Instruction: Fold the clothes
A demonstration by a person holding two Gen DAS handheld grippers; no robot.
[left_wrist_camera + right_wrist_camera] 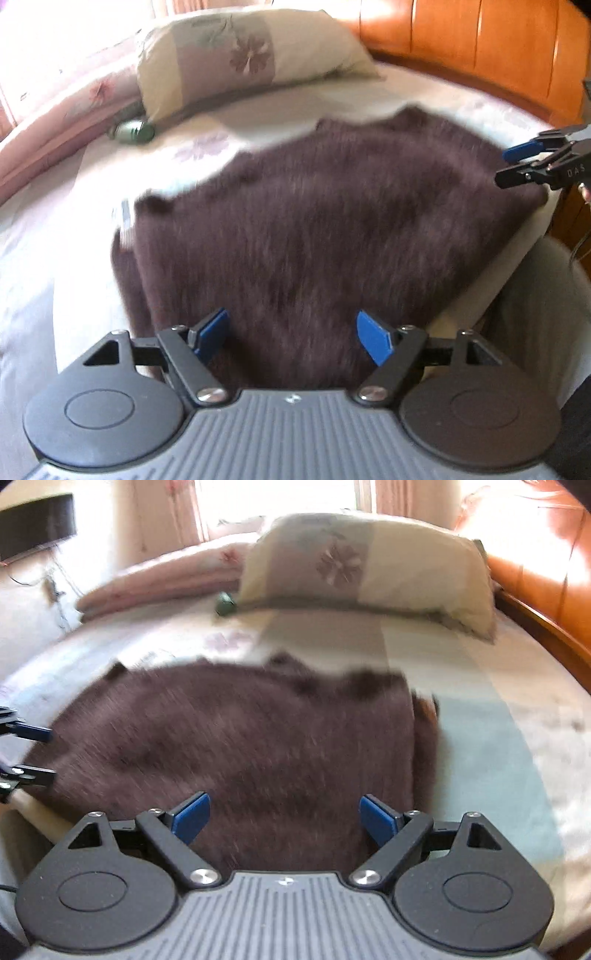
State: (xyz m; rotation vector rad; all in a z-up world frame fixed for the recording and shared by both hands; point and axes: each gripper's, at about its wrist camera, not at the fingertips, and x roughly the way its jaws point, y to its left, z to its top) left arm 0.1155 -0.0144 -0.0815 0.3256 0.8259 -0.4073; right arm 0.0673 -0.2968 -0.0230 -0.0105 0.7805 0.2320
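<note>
Two grippers hang over a dark brown sweater [325, 229] spread flat on the bed [44, 258]. Left gripper [293, 338] has its blue pads spread wide with nothing clamped; the sweater lies just below and ahead of them. Right gripper [284, 818] is likewise wide apart and empty, the sweater [236, 738] beneath it, one folded edge lying to its right. Each gripper shows at the far side of the other's view, over the sweater's edge. Beyond both, a flowered pillow [247, 55] leans near the orange headboard [480, 48], with a small green thing [135, 131] beside it.
</note>
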